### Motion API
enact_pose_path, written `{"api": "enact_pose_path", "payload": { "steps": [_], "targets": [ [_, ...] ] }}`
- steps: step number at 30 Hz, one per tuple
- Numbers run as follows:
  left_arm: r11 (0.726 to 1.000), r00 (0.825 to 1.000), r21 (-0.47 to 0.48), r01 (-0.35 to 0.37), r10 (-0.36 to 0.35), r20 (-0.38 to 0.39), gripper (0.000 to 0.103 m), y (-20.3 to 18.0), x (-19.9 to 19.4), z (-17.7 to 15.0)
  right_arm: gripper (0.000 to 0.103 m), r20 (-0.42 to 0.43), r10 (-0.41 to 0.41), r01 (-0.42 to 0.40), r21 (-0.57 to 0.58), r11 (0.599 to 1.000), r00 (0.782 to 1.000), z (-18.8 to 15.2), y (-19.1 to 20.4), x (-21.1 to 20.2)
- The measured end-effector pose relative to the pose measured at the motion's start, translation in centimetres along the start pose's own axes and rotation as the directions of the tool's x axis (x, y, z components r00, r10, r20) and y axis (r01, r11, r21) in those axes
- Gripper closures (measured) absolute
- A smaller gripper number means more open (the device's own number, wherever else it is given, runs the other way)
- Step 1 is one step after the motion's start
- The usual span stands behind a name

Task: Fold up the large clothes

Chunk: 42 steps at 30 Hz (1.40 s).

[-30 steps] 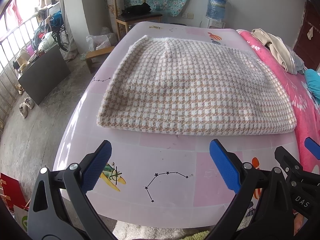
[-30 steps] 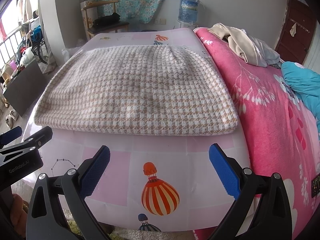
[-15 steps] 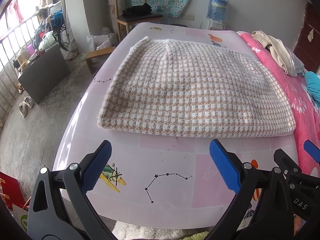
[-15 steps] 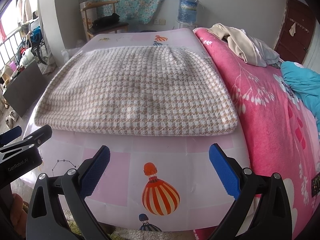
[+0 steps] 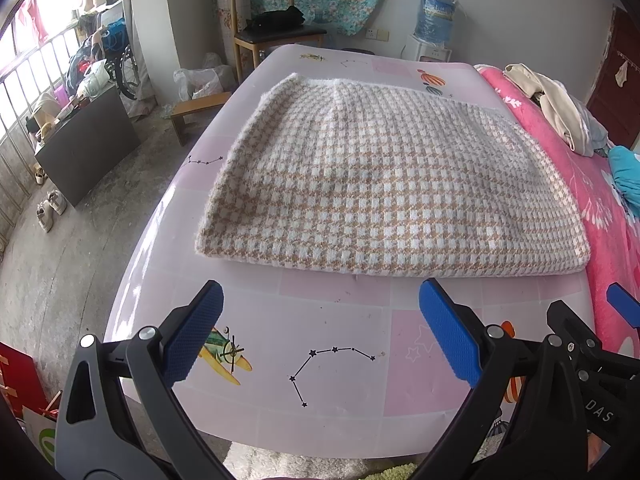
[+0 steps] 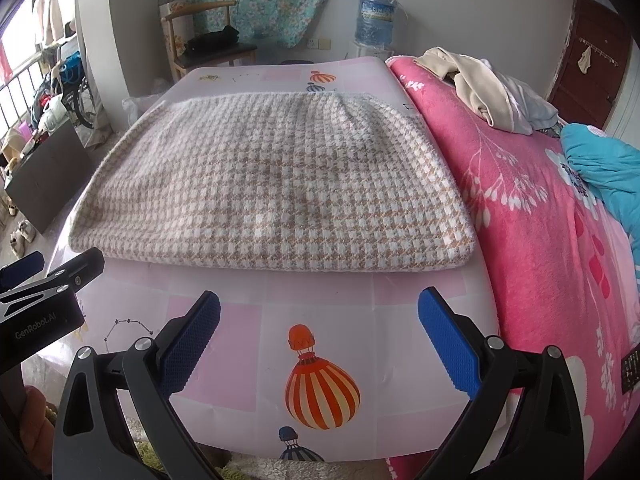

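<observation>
A folded white-and-tan houndstooth garment (image 5: 384, 184) lies flat on the pink printed table (image 5: 340, 360); it also shows in the right wrist view (image 6: 272, 188). My left gripper (image 5: 320, 328) is open and empty, hovering over the table's near edge, short of the garment's front fold. My right gripper (image 6: 318, 330) is open and empty, beside the left one, also short of the front fold. The right gripper's tip shows in the left wrist view (image 5: 580, 320), and the left gripper's tip shows in the right wrist view (image 6: 52, 276).
A pink floral blanket (image 6: 540, 220) covers the bed to the right, with a beige clothes heap (image 6: 480, 88) and a teal cloth (image 6: 600, 160). A wooden chair (image 5: 276, 36), a water jug (image 5: 436, 12) and a dark board (image 5: 88, 148) stand beyond on the floor.
Both grippers have drawn back slightly from the garment and stayed open. The garment has not moved.
</observation>
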<state>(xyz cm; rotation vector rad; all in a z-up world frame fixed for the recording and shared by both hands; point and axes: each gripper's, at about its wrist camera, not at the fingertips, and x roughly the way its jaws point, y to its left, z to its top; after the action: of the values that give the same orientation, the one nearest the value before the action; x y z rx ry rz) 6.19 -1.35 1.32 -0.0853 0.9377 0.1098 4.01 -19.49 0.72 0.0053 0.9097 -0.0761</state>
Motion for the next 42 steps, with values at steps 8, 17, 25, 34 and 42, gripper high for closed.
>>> {"api": "enact_pose_path", "payload": {
  "steps": [8, 17, 25, 34, 42],
  "targets": [
    [1.000, 1.000, -0.004, -0.001, 0.001, 0.000, 0.008, 0.06, -0.01, 0.04, 0.006, 0.001, -0.001, 0.001, -0.003, 1.000, 1.000, 0.09, 0.13, 0.00],
    [1.000, 1.000, -0.010, 0.003, -0.003, 0.008, 0.008, -0.05, -0.18, -0.05, 0.006, 0.005, -0.003, 0.003, -0.005, 1.000, 1.000, 0.08, 0.18, -0.11],
    [1.000, 1.000, -0.016, 0.004, -0.004, 0.013, 0.008, -0.06, -0.37, -0.10, 0.006, 0.012, -0.006, 0.006, -0.004, 1.000, 1.000, 0.13, 0.32, -0.52],
    [1.000, 1.000, -0.018, 0.005, -0.004, 0.012, 0.008, 0.07, -0.20, -0.06, 0.006, 0.011, -0.008, 0.009, -0.005, 1.000, 1.000, 0.10, 0.29, -0.51],
    [1.000, 1.000, -0.021, 0.004, -0.004, 0.009, 0.008, 0.04, -0.19, -0.08, 0.006, 0.010, -0.010, 0.010, -0.004, 1.000, 1.000, 0.11, 0.30, -0.53]
  ]
}}
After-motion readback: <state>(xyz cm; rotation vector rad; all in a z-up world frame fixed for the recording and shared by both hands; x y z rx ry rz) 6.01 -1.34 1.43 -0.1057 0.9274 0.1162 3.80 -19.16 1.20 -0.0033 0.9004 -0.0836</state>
